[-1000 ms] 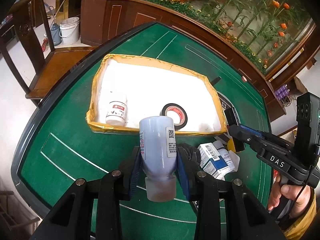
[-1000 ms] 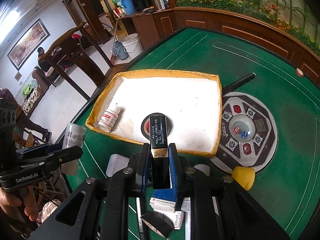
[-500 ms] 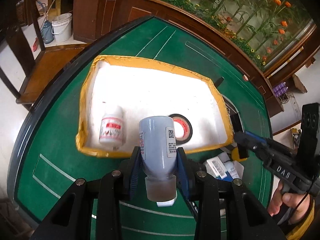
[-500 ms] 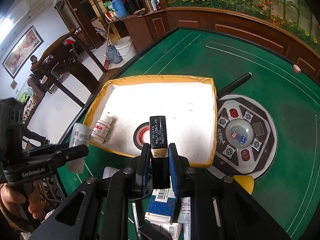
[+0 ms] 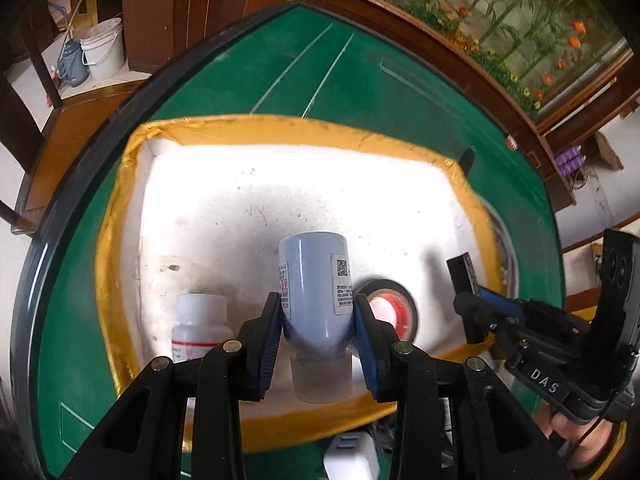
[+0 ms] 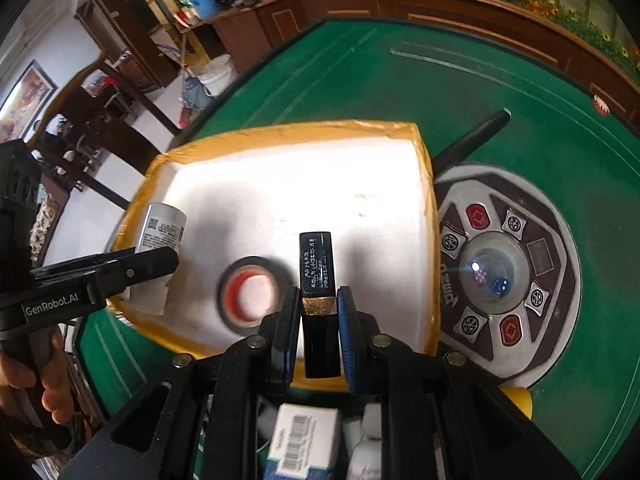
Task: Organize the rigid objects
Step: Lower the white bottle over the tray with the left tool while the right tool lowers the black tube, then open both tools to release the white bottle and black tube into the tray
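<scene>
My left gripper (image 5: pixel 316 328) is shut on a pale blue bottle (image 5: pixel 314 280), held cap-down over the near part of a white tray with a yellow taped rim (image 5: pixel 108 248). The same bottle (image 6: pixel 160 230) shows at the left in the right wrist view. My right gripper (image 6: pixel 319 320) is shut on a black lipstick tube with a gold band (image 6: pixel 317 268), above the tray's near edge. That tube (image 5: pixel 464 270) appears at the right in the left wrist view. Inside the tray lie a small white bottle (image 5: pixel 200 326) and a roll of black tape (image 5: pixel 390 308), the tape (image 6: pixel 250 290) blurred.
The tray sits on a green felt table (image 6: pixel 460 92) with a round dice console (image 6: pixel 496 268) to its right. Boxes and small packs (image 6: pixel 300 440) lie on the felt near my grippers. A black stick (image 6: pixel 472 136) lies beyond the tray. Chairs and cabinets stand around the table.
Both grippers have moved forward and down over the tray, each still holding its object. The tray now fills much more of both views.
</scene>
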{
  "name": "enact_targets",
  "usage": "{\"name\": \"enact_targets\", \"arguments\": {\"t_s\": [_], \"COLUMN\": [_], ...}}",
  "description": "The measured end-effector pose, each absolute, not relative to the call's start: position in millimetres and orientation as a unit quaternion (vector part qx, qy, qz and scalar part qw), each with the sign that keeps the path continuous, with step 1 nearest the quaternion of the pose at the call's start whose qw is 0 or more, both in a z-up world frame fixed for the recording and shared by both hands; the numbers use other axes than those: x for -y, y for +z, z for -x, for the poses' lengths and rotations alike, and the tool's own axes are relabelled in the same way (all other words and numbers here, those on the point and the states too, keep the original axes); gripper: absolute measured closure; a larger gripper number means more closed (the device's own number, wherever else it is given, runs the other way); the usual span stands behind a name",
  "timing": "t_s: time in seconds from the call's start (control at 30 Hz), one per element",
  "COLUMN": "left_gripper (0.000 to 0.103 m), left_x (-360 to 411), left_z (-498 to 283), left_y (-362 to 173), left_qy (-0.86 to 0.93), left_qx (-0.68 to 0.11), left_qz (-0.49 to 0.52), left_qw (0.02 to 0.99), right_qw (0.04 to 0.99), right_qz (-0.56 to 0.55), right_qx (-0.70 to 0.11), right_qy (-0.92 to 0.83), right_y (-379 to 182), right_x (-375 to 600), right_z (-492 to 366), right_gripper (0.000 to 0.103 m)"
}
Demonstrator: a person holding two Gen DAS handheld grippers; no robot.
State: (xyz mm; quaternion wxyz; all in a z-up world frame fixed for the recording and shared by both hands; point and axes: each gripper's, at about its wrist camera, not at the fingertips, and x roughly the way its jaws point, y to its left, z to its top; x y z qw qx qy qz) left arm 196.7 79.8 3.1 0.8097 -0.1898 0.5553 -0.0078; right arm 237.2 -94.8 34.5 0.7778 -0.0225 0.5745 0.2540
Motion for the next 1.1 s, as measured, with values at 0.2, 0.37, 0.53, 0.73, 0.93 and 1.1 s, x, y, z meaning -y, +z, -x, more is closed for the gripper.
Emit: {"name": "enact_targets", "arguments": {"t_s": [0.2, 0.37, 0.53, 0.73, 0.93, 1.1], "left_gripper": [0.066, 0.066, 0.043, 0.036, 0.029, 0.022], "left_x": [-81, -88, -92, -90, -90, -93], "left_z": [-193, -186, -179, -160, -129, -98], "left_y": [-12, -16, -12, 5, 26, 37], "left_qy": [-0.001, 0.011, 0.012, 0.024, 0.037, 0.054], "left_qx": [-0.57, -0.573, -0.569, -0.554, -0.533, -0.517], "left_qz": [0.173, 0.178, 0.201, 0.205, 0.215, 0.237], "left_qw": [0.803, 0.8, 0.797, 0.807, 0.818, 0.821], "right_qw": [0.77, 0.765, 0.764, 0.774, 0.789, 0.8], "right_qz": [0.026, 0.032, 0.04, 0.039, 0.015, -0.02], "right_qx": [-0.586, -0.593, -0.596, -0.583, -0.56, -0.545], "right_qy": [0.251, 0.249, 0.246, 0.243, 0.25, 0.248], "right_y": [21, 14, 13, 27, 57, 78], "right_x": [92, 87, 84, 88, 116, 155], "right_z": [-240, -240, -241, -236, -219, -190], "right_gripper": [0.086, 0.086, 0.085, 0.063, 0.045, 0.025]}}
